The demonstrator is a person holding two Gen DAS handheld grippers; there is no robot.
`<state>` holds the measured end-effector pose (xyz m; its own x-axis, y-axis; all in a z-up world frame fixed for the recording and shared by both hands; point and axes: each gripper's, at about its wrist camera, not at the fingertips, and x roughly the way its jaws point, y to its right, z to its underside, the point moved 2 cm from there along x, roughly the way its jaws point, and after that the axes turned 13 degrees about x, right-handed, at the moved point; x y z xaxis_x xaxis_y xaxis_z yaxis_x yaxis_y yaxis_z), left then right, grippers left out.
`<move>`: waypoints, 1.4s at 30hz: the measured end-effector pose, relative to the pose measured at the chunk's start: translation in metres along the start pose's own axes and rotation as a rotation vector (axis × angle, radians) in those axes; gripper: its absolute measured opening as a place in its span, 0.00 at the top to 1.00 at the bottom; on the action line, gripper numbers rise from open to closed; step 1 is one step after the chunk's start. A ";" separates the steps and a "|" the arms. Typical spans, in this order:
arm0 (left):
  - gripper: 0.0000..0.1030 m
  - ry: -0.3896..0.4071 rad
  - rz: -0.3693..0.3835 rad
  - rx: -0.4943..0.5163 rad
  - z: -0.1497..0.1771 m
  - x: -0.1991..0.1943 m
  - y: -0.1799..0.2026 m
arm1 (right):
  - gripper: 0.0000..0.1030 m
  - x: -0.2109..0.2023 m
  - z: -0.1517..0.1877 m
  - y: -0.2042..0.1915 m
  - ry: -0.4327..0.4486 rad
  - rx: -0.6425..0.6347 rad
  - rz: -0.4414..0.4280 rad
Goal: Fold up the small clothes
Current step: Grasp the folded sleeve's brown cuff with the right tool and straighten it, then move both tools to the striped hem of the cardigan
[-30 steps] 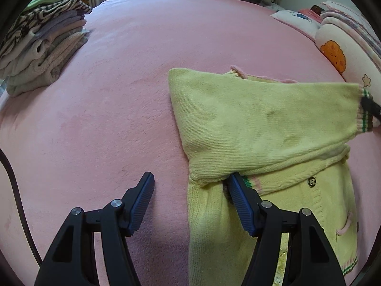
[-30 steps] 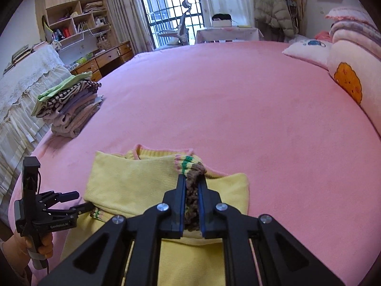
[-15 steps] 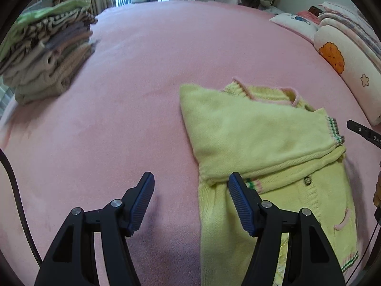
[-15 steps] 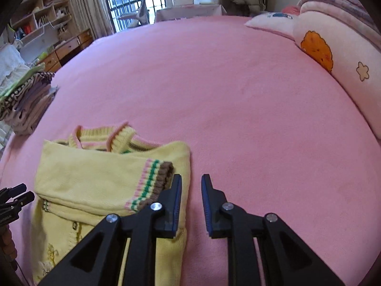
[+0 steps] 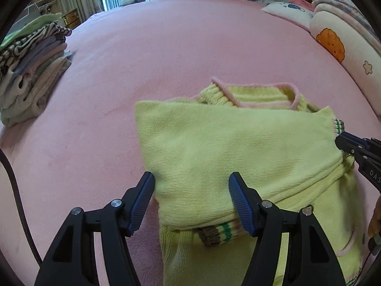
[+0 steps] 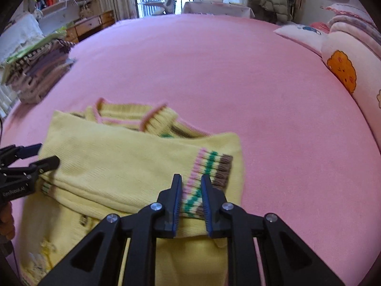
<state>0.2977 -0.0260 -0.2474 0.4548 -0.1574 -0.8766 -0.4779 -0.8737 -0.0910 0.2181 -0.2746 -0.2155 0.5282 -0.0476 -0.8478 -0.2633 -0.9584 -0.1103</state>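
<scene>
Right wrist view: right gripper (image 6: 191,186), jaws narrowly parted after releasing and closing slightly, straddled the striped cuff (image 6: 209,169) of the yellow knitted cardigan (image 6: 133,166) on the pink bedspread (image 6: 238,76); sleeve now folded across. Left gripper (image 5: 191,191) hung spread.

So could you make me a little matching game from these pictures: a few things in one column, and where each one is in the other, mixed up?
Things
1. yellow cardigan
2. stack of folded clothes
3. cookie pillow
4. striped cuff

Places
A. along the bed's right side
B. just ahead of the right gripper's tips
C. spread on the pink bed, in front of both grippers
D. at the bed's left edge

Pairs: 1-C, 2-D, 3-A, 4-B
</scene>
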 end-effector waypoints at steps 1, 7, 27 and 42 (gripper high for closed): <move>0.29 -0.003 -0.002 -0.011 0.002 0.002 -0.003 | 0.88 0.001 0.001 0.004 -0.004 0.009 -0.006; 0.23 -0.014 0.029 -0.069 0.011 -0.002 -0.019 | 0.88 -0.013 0.003 0.032 0.014 0.072 0.027; 0.17 0.157 -0.130 -0.090 0.085 -0.215 -0.007 | 0.85 -0.204 0.081 0.024 0.148 0.070 -0.043; 0.17 0.076 -0.120 -0.097 0.181 -0.223 0.014 | 0.61 -0.226 0.167 0.026 0.105 0.045 -0.009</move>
<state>0.0539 0.0801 -0.1384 0.5616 -0.0803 -0.8235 -0.3432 -0.9282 -0.1436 -0.0426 -0.2423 -0.1136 0.6118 -0.0708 -0.7878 -0.2933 -0.9453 -0.1429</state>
